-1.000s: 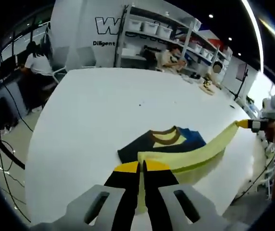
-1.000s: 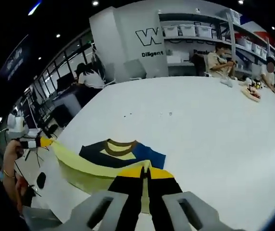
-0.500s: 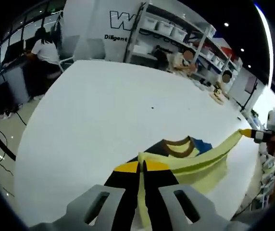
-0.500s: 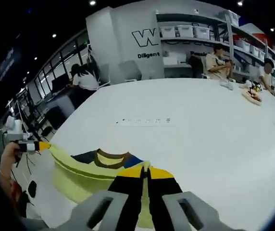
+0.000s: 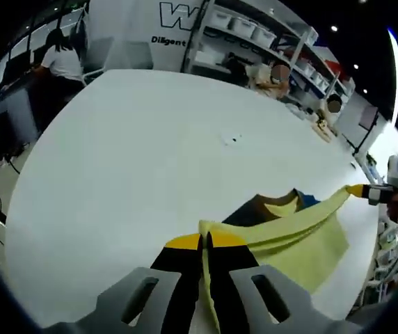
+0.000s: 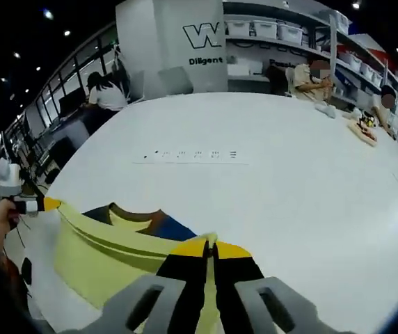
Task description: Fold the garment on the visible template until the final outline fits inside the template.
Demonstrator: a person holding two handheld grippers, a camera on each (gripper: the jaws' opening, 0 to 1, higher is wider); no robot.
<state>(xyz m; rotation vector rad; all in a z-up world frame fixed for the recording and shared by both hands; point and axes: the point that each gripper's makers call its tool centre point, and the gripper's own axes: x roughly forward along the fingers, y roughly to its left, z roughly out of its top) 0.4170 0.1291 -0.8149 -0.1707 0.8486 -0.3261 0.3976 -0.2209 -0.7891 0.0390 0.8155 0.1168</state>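
The garment (image 5: 289,229) is a pale yellow shirt with navy and blue shoulders and a brown collar (image 5: 267,202), lying on the white table (image 5: 129,146). Its yellow hem is lifted and stretched between both grippers, folding toward the collar. My left gripper (image 5: 204,240) is shut on one hem corner; the right gripper (image 5: 357,189) shows at the far right, pinching the other corner. In the right gripper view, the right gripper (image 6: 211,245) is shut on the garment (image 6: 108,243), and the left gripper (image 6: 46,204) holds the far corner at the left. No template outline is discernible.
A row of small dark marks (image 6: 192,154) runs across the table beyond the shirt. People sit at the far table end (image 6: 310,80) and at a desk (image 5: 60,59). Shelves with bins (image 5: 255,31) stand behind. The table edge lies close to the grippers.
Both grippers have carried the yellow hem forward over the shirt toward the collar; more of the navy upper part is now covered. Both cameras moved forward.
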